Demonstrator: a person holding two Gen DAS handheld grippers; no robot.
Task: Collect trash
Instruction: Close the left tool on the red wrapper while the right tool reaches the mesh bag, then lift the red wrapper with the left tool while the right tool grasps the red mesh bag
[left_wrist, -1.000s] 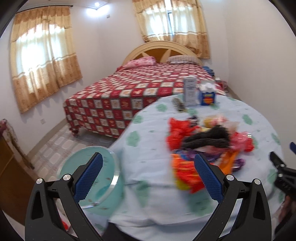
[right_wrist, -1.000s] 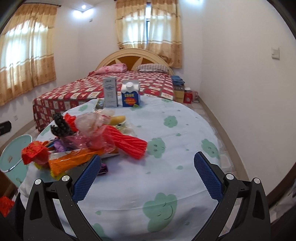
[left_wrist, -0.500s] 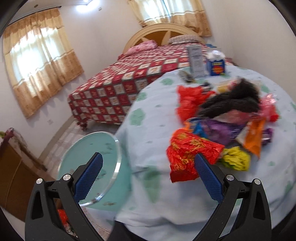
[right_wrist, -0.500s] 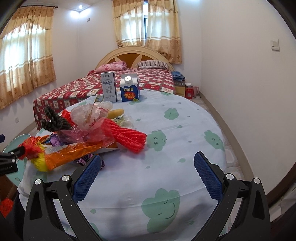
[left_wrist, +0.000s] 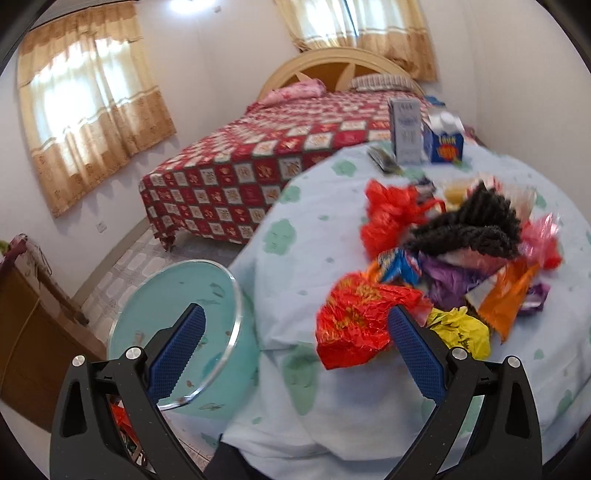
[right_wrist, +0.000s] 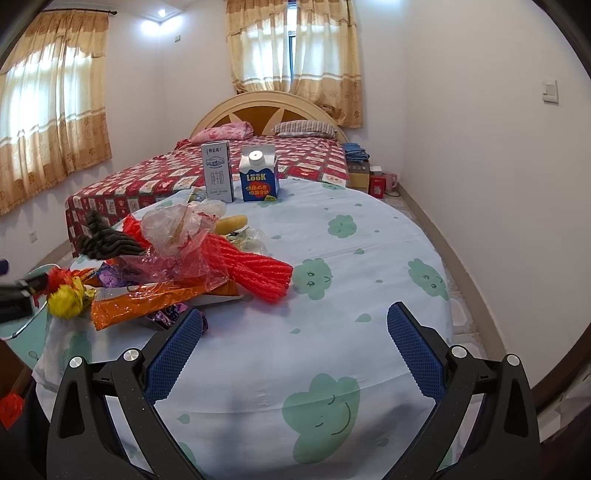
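A heap of trash lies on the round table (left_wrist: 295, 384): a crumpled red wrapper (left_wrist: 354, 321), a yellow wrapper (left_wrist: 458, 328), an orange wrapper (left_wrist: 506, 295), a red bag (left_wrist: 391, 214) and black foam netting (left_wrist: 476, 229). My left gripper (left_wrist: 295, 343) is open at the table's left edge, the red wrapper just ahead of its right finger. A teal bin (left_wrist: 177, 317) stands on the floor beside the table. My right gripper (right_wrist: 295, 343) is open over bare cloth, right of the heap with its red foam netting (right_wrist: 258, 269) and orange wrapper (right_wrist: 147, 302).
Two cartons, one grey (right_wrist: 217, 171) and one blue (right_wrist: 258, 179), stand at the table's far edge. A bed with a red patterned cover (left_wrist: 277, 155) lies beyond. A wooden cabinet (left_wrist: 26, 332) is at the left. A white wall (right_wrist: 480, 147) runs along the right.
My left gripper has swung towards the table and closed in on the heap, so the red wrapper now lies just ahead of its right finger. My right gripper has barely moved.
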